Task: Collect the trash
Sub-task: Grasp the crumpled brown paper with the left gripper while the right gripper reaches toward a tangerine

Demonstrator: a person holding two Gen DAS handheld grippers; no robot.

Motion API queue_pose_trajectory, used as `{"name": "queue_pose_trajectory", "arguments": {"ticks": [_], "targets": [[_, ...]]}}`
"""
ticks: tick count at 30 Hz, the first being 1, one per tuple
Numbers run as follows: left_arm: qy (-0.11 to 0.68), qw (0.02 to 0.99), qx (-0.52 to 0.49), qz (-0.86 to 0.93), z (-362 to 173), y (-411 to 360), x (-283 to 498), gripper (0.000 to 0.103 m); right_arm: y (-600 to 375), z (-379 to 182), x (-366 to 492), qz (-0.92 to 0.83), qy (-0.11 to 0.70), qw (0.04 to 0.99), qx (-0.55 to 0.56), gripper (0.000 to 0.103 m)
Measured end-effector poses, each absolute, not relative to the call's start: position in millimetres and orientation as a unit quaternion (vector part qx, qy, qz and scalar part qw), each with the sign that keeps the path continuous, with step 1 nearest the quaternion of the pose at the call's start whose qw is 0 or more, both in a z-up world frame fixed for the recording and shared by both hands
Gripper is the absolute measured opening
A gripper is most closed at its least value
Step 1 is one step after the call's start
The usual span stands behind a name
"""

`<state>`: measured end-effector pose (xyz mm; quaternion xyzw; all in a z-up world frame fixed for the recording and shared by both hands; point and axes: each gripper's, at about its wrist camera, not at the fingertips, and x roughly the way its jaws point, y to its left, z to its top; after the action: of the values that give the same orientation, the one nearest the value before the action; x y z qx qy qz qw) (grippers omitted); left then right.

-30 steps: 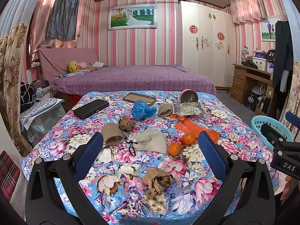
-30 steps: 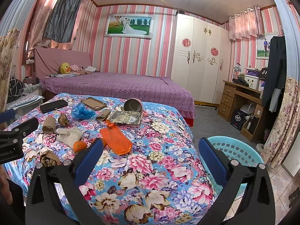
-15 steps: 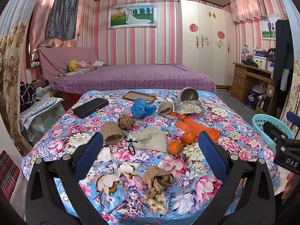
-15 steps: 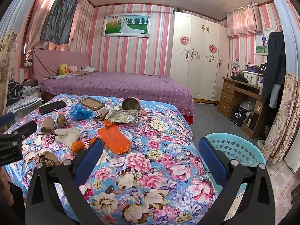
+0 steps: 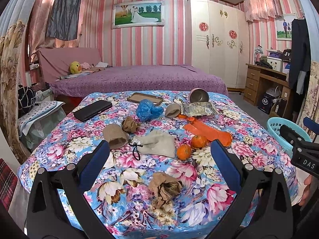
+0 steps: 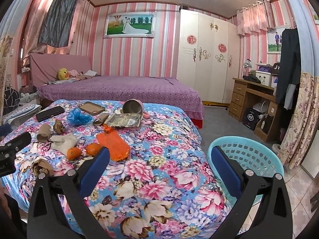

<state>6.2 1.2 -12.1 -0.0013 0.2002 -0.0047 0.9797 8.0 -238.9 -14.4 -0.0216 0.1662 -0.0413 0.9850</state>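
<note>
A floral-covered table (image 5: 249, 127) holds scattered items. A crumpled brown paper wad (image 5: 165, 187) lies near its front edge, just ahead of my open, empty left gripper (image 5: 159, 159). Another brown wad (image 5: 130, 125), a blue plastic bag (image 5: 148, 110), a paper cup (image 5: 115, 136) and an orange wrapper (image 5: 209, 131) lie farther back. My right gripper (image 6: 159, 159) is open and empty above the table's right front corner, beside a turquoise basket (image 6: 257, 155) on the floor.
Two oranges (image 5: 191, 146), a beige cloth pouch (image 5: 159, 145), a black case (image 5: 92, 110), a brown phone case (image 5: 144, 98), a metal cup (image 5: 198, 95) and a foil packet (image 5: 199, 109) also lie on the table. A purple bed (image 5: 139, 79) stands behind.
Both grippers have drawn back and risen slightly; the table looks a little farther in both views. Nothing on the table has moved. Both stay open.
</note>
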Motion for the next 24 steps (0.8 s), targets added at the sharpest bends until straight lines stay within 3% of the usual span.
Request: {"name": "queue_pose_trajectory", "arguments": {"ticks": [8, 17, 24], "targets": [[0.201, 0.979, -0.013, -0.015, -15, 6, 7, 0.098, -240, -15, 6, -0.051, 0.143, 0.988, -0.014, 0.099], [0.209, 0.977, -0.017, -0.043, -25, 17, 7, 0.098, -254, -29, 20, -0.06, 0.174, 0.983, 0.02, 0.099], [0.245, 0.969, 0.005, -0.035, -53, 22, 17, 0.098, -250, -31, 20, -0.12, 0.157, 0.98, -0.016, 0.099]]}}
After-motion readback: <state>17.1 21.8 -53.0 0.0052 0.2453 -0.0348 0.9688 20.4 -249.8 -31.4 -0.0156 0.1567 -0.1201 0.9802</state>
